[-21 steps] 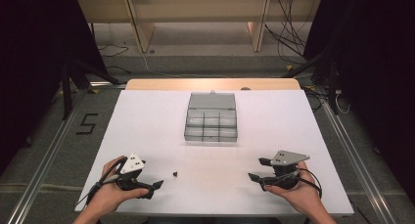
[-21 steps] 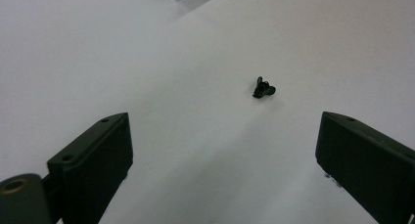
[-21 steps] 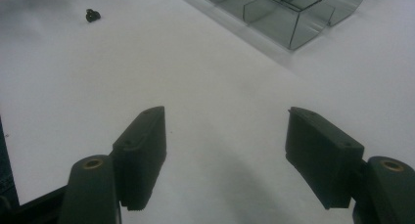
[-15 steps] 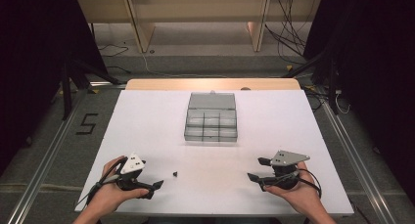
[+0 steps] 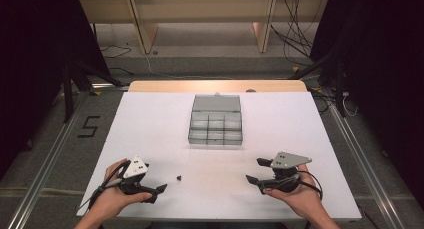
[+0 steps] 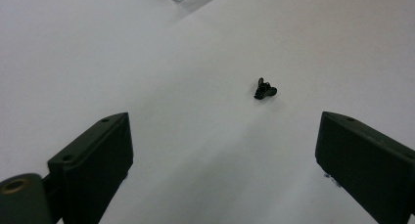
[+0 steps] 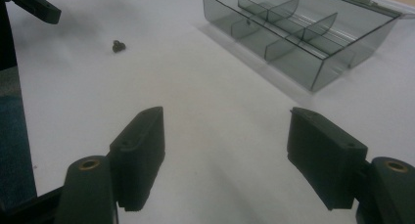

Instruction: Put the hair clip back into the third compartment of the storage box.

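- My left tool sits at about 7 o'clock on the white table, held low in my left hand, its jaws spread wide with nothing between them.
- My right tool is at about 5 o'clock, gripped by my right hand; its jaws are also parted and bare, with the grey three-cornered plate on top.
- A small black part lies loose on the table just to the right of my left tool, at about 6 o'clock, touching neither tool.
- In the left gripper view the small black part lies ahead of my spread jaws, a little toward the right jaw and clear of both.
- A clear grey compartment box stands near the table's centre, toward 12 o'clock, well apart from both tools and from the small part.
- Its lid is folded open and lies flat on the far side.
- In the right gripper view the compartment box shows thin dividers splitting it into cells; the cells I can see into look bare, though the far ones are hard to judge.
- In that same view the small black part lies on the bare table well to the left of the box, outside it.
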`<state>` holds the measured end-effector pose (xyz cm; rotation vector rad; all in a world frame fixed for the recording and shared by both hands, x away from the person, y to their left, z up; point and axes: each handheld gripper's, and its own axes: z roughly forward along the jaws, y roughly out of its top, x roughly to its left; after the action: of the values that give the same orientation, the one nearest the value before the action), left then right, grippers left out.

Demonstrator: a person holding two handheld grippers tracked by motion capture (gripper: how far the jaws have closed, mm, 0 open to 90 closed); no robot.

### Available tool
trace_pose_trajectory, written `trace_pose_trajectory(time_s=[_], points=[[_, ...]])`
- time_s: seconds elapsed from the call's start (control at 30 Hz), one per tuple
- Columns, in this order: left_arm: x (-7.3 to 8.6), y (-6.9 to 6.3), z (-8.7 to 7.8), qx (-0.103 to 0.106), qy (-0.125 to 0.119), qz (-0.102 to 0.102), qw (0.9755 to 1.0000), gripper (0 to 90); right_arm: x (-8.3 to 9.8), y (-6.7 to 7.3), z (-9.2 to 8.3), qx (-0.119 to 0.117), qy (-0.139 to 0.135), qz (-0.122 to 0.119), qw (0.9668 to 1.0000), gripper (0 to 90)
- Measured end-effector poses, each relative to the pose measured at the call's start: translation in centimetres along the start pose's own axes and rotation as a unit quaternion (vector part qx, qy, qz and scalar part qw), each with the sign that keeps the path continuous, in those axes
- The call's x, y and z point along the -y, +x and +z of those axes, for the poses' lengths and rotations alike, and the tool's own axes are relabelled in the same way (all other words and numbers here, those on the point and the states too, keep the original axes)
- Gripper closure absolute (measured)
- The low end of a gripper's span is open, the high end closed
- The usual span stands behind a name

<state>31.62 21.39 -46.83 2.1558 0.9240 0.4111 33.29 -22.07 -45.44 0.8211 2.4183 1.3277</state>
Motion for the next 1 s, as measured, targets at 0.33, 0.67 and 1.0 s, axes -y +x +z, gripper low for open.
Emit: trace_pose_trajectory(time_s=[0.33,0.67,1.0], points=[[0.0,0.0,0.1,0.000,0.004,0.001,1.0000,6.8,-1.4,1.1,2.5,-0.021,0.001,-0.011,0.9997,32.7],[-0.1,-0.1,0.2,0.001,0.007,0.005,1.0000,6.9,-2.8,2.3,5.0,-0.037,-0.002,-0.025,0.9990,33.7],[-0.2,-0.2,0.2,0.002,0.007,0.009,0.9999,7.1,-4.3,3.6,7.7,-0.052,-0.002,-0.034,0.9981,35.2]])
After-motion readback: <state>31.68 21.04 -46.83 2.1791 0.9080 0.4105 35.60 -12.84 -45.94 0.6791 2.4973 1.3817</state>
